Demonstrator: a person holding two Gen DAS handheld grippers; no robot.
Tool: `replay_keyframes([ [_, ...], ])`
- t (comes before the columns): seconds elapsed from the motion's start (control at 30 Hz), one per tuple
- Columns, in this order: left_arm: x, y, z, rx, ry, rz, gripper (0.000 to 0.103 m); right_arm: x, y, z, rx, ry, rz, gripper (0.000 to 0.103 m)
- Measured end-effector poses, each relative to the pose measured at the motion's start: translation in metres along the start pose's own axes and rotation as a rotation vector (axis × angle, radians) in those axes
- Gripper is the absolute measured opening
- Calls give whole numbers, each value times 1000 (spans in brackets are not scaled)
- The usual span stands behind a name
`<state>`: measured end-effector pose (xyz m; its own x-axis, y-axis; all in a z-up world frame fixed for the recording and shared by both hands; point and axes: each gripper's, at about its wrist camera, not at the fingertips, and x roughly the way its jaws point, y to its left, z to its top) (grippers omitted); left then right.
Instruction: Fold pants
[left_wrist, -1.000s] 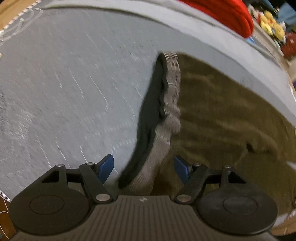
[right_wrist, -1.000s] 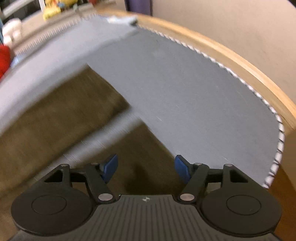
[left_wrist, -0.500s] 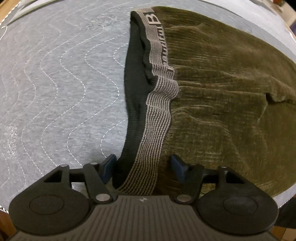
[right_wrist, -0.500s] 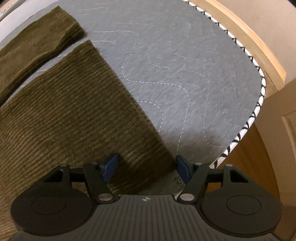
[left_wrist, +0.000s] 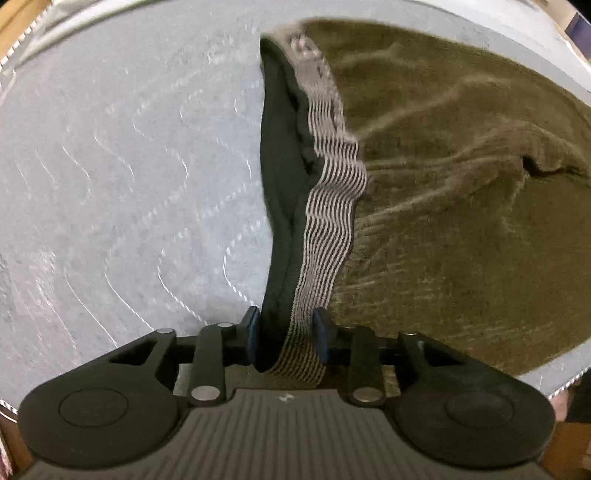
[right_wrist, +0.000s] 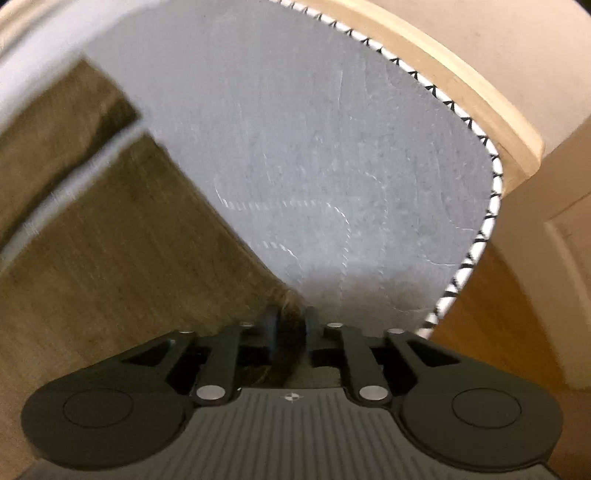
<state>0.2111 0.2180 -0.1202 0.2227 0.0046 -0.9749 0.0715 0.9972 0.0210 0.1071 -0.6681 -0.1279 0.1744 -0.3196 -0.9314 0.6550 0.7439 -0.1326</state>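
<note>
Both claws closing on olive pants (left_wrist: 461, 192)
Left claw (left_wrist: 286, 339) pinches striped waistband (left_wrist: 328, 206); right claw (right_wrist: 290, 332) grips leg hem corner

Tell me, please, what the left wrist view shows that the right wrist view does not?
Only the left wrist view shows the striped waistband, between the closing jaws of the left gripper. Only the right wrist view shows the leg hem, pinched by the closing right gripper, and the wooden edge. Both show the olive pants on the grey quilted mat.
</note>
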Motion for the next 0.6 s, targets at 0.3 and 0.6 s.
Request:
replay_keyframes([
  [0.3, -35, -44, 5, 173, -192, -121, 45, -57, 24, 3, -69, -256, 248, 46],
  [0.6, 5, -64, -8, 304, 16, -45, 50, -16, 111, -53, -624, 82, 316, 56],
])
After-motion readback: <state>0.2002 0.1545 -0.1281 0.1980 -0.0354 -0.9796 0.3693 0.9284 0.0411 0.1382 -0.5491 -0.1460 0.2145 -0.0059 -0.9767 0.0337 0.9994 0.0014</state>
